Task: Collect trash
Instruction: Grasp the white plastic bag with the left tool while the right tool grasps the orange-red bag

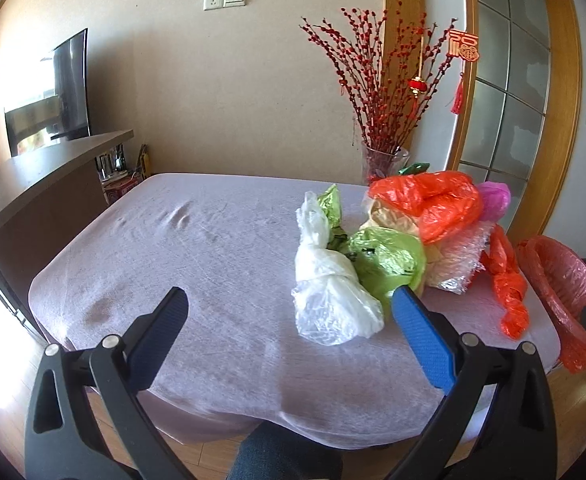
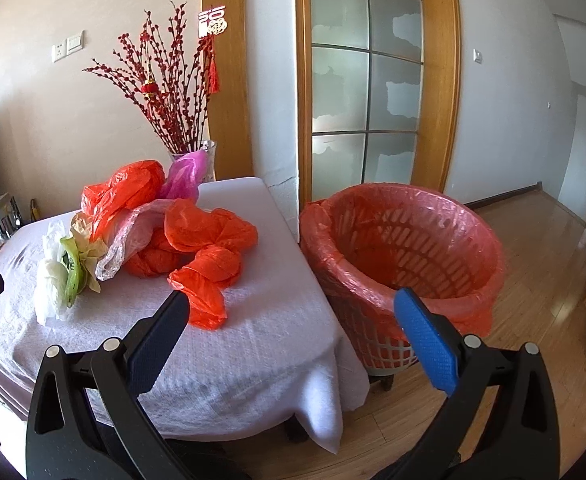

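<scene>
Bags [image 1: 377, 248] lay heaped on the cloth-covered table [image 1: 213, 240], a lined basket [image 2: 405, 248] beside it on wood floor; left gripper [image 1: 289, 304] and right gripper [image 2: 291, 306] both gaped, empty.

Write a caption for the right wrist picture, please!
Open right gripper hovers between crumpled orange plastic bags on the cloth-covered table and the red-lined laundry-style basket.

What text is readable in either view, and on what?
"福": red and gold hanging ornament among the red branches in the vase.
Green bag: dark print, too crumpled to read.
Red tin beside the table: too small to read.
Nothing else legible.
</scene>
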A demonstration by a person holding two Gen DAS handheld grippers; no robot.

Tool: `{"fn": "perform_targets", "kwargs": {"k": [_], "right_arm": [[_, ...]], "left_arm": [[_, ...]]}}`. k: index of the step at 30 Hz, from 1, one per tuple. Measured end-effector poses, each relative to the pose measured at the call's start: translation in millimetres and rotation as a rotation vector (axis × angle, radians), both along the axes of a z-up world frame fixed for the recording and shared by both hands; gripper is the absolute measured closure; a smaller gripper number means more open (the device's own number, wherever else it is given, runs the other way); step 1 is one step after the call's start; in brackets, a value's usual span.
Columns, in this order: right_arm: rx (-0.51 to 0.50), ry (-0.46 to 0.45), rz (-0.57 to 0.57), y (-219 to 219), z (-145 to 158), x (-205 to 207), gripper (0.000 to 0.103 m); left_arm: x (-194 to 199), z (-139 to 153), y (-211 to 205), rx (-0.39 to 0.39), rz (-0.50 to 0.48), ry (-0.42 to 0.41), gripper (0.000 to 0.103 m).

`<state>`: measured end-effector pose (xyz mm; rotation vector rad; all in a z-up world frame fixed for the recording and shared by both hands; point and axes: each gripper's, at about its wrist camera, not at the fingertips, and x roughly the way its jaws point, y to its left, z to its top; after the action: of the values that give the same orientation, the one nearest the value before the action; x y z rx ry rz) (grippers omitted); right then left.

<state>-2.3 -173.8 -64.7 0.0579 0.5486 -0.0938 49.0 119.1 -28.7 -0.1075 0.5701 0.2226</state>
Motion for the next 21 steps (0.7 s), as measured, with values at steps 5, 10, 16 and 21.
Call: {"fn": "perform_targets", "kwargs": {"k": [5, 10, 16, 21], "right_arm": [[0.03, 0.057, 0.061, 17, -10, 37, 0.025], [0.061, 0.119, 0.084, 29, -23, 68, 0.034], [0.035, 0.158, 0.074, 41, -35, 89, 0.035], [0.025, 0.214, 0.08, 43, -48, 99, 0.048]], "left_arm": [[8, -1, 13, -0.01, -0.009, -0.003, 0.004], [18, -1, 15, 0.014, -0.032, -0.009, 0.004], [35, 1, 13, 0.025, -0.052, -0.007, 0.004], [48, 4, 7, 0.022, -0.085, -0.007, 0.004]]}}
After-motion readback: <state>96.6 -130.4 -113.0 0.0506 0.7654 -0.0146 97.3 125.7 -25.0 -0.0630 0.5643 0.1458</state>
